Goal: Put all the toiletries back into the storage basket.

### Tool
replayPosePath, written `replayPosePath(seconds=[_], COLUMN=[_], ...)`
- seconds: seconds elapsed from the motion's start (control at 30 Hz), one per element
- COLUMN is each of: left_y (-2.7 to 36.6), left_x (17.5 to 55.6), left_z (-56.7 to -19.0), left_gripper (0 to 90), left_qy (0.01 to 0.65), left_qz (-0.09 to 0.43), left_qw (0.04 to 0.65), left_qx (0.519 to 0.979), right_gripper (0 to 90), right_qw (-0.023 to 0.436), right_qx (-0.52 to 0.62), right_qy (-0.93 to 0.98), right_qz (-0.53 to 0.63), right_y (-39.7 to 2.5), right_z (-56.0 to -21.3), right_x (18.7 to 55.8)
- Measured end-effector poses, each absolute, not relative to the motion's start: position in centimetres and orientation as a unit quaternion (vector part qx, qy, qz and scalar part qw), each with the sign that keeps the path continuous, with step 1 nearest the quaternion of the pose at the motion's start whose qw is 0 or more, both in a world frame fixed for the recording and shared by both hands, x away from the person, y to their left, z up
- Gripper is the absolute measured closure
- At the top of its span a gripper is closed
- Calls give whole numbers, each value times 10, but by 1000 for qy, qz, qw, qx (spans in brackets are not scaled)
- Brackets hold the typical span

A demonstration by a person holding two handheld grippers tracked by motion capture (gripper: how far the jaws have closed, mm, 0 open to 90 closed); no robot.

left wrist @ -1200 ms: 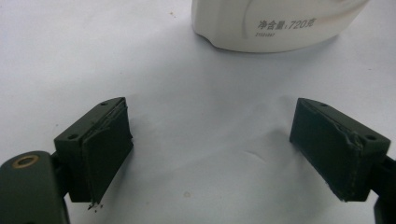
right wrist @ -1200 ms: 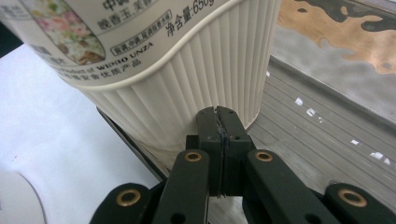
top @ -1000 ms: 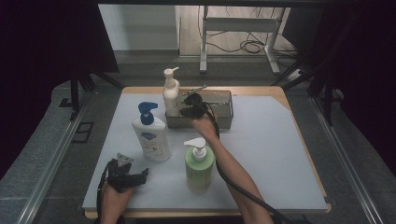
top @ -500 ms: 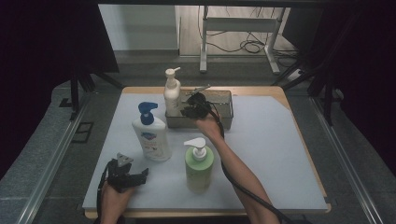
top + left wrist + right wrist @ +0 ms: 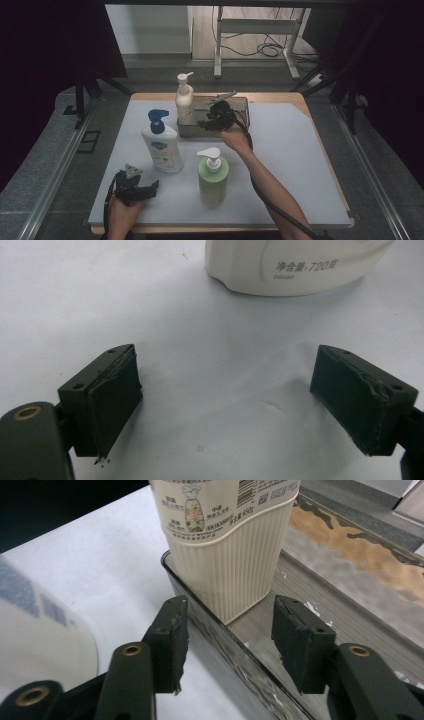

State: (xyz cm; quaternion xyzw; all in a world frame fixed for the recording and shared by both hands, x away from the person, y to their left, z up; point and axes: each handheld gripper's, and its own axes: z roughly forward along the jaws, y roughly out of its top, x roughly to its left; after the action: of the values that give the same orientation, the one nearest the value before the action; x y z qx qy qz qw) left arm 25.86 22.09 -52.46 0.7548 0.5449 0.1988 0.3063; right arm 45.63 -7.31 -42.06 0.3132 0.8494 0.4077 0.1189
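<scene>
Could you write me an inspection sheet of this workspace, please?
Surface: mat on a wooden table.
Job's things: cream bottle stands upright in the tray, at its left end.
Clutter: blue-pump bottle and green bottle upright on the mat.
Grippers: right gripper open, jaws astride the tray's near wall just short of the cream bottle; left gripper open over bare mat near the blue-pump bottle.
Cables: one runs along the right forearm.
Surroundings: frame and cables on the floor behind; dark at both sides.
</scene>
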Motion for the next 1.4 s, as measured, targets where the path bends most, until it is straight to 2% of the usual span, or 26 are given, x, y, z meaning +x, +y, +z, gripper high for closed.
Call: replayPosePath(seconds=[0.23, 0.6, 1.1, 1.4], left_y=[221, 221, 221, 221], left_x=[259, 258, 258, 258], left_z=[-525, -524, -525, -525], left_gripper=[120, 120, 120, 120], left_qy=[545, 545, 545, 545], left_qz=[199, 199, 199, 199], left_qw=[306, 306, 306, 306], left_qx=[755, 755, 755, 755], right_gripper=[355, 256, 160, 137], right_qw=[125, 132, 129, 124], right_qx=[306, 296, 283, 288], right_qy=[853, 858, 870, 870], right_qz=[404, 398, 383, 381], right_y=[-91, -114, -139, -160], right_z=[-417, -419, -432, -443], right_x=[444, 422, 393, 378])
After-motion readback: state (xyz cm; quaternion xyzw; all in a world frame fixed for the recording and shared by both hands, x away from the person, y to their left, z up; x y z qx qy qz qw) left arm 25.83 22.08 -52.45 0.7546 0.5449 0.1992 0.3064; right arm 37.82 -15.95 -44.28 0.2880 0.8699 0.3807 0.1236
